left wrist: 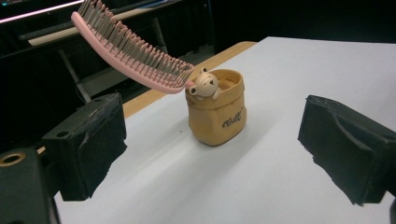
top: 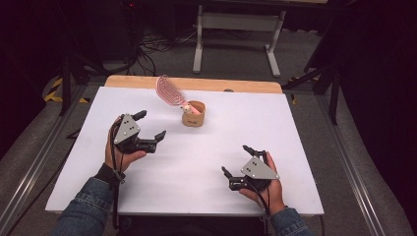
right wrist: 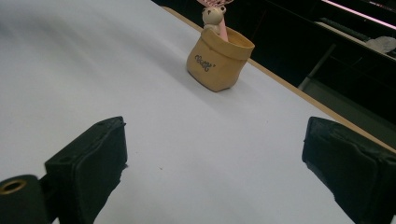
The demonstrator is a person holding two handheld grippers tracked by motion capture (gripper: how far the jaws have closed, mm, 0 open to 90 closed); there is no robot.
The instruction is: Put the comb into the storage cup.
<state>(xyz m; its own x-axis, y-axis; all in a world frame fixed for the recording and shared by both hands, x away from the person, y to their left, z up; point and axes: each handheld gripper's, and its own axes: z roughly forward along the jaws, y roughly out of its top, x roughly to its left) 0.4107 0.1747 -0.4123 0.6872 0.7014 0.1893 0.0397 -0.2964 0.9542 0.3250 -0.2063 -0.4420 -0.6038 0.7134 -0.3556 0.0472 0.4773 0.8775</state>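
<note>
High view: we are holding both grippers, left (top: 150,125) and right (top: 235,161), with jaws apart, while the brush (top: 172,92) leans from the pouch (top: 193,114) mid-table. Next we judge the left should close on the brush.

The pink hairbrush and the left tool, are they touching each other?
Apart. In the high view, bare white table lies between the left tool and the pink hairbrush, which stands in the tan holder. The jaws stand open.
</note>
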